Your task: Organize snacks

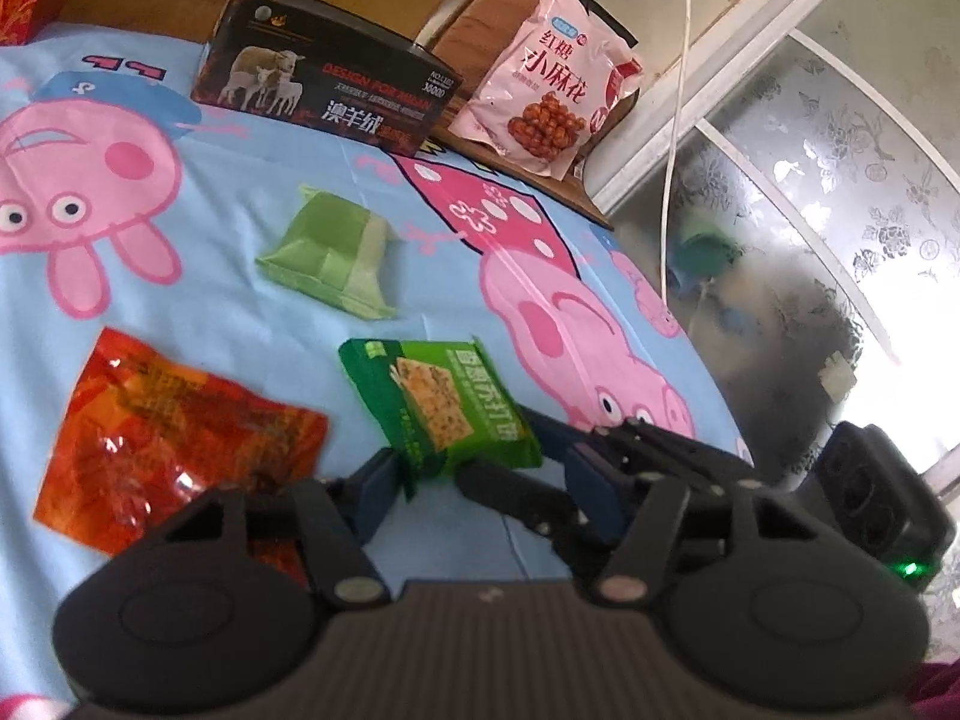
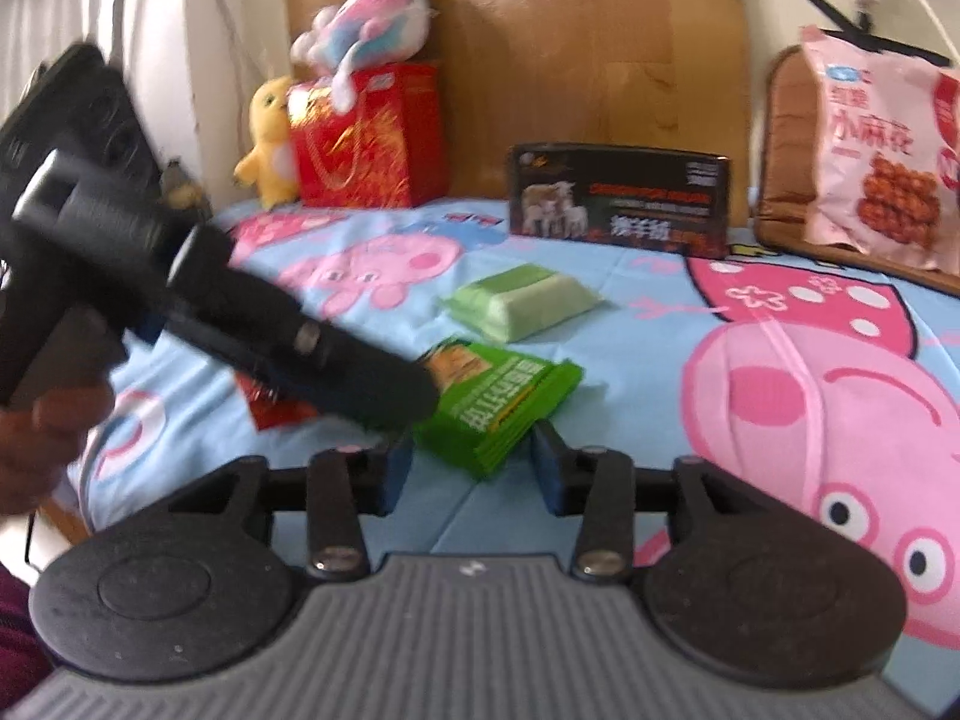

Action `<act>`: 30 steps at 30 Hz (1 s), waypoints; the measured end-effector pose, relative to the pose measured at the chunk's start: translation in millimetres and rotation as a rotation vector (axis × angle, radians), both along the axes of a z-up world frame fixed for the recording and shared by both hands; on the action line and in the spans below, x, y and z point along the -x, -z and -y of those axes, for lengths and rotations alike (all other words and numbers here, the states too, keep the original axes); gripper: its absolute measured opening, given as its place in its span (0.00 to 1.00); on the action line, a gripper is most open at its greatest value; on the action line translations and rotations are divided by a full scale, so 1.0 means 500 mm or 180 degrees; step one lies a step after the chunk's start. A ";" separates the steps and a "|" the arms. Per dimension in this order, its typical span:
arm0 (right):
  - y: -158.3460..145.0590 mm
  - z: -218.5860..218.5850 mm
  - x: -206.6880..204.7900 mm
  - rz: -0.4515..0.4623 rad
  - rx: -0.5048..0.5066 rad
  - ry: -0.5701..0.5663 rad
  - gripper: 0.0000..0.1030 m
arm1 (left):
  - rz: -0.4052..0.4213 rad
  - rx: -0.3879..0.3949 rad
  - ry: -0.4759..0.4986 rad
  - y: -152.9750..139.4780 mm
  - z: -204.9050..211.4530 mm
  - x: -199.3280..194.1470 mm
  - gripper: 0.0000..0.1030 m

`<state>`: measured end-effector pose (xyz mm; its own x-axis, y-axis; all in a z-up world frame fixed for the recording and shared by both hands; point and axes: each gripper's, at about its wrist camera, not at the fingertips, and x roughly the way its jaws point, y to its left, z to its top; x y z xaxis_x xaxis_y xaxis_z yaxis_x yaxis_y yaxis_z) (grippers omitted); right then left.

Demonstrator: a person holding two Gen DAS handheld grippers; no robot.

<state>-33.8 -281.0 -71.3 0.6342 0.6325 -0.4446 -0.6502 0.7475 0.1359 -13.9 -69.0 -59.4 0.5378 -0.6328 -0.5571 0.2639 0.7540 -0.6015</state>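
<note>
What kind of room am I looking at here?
Most likely a bedroom at home. The snacks lie on a light blue cartoon-pig bedsheet spread over a bed, backed by a wooden headboard, with a yellow plush toy in the corner.

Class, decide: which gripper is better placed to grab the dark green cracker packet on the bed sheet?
Probably the left gripper: the cracker packet sits well between its open fingers, its corner against one of them. The right gripper frames only the packet's near corner.
</note>
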 end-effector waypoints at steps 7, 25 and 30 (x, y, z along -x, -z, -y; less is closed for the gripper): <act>-0.032 0.023 0.010 0.0143 -0.0209 0.0069 0.36 | 0.0242 -0.0017 -0.0010 -0.053 0.004 0.011 0.58; -0.169 -0.101 -0.397 0.0626 -0.0434 0.0495 0.61 | 0.1087 -0.0769 -0.0906 -0.208 -0.033 -0.337 0.73; -0.116 -0.032 -0.364 -0.0062 -0.0772 0.0300 0.61 | 0.0898 -0.0456 -0.0720 -0.140 -0.073 -0.237 0.79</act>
<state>148.2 -264.9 -13.4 0.6882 0.6606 -0.2999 -0.5747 0.7487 0.3304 104.5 -32.8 10.4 0.7996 -0.4072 -0.4414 0.2216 0.8832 -0.4134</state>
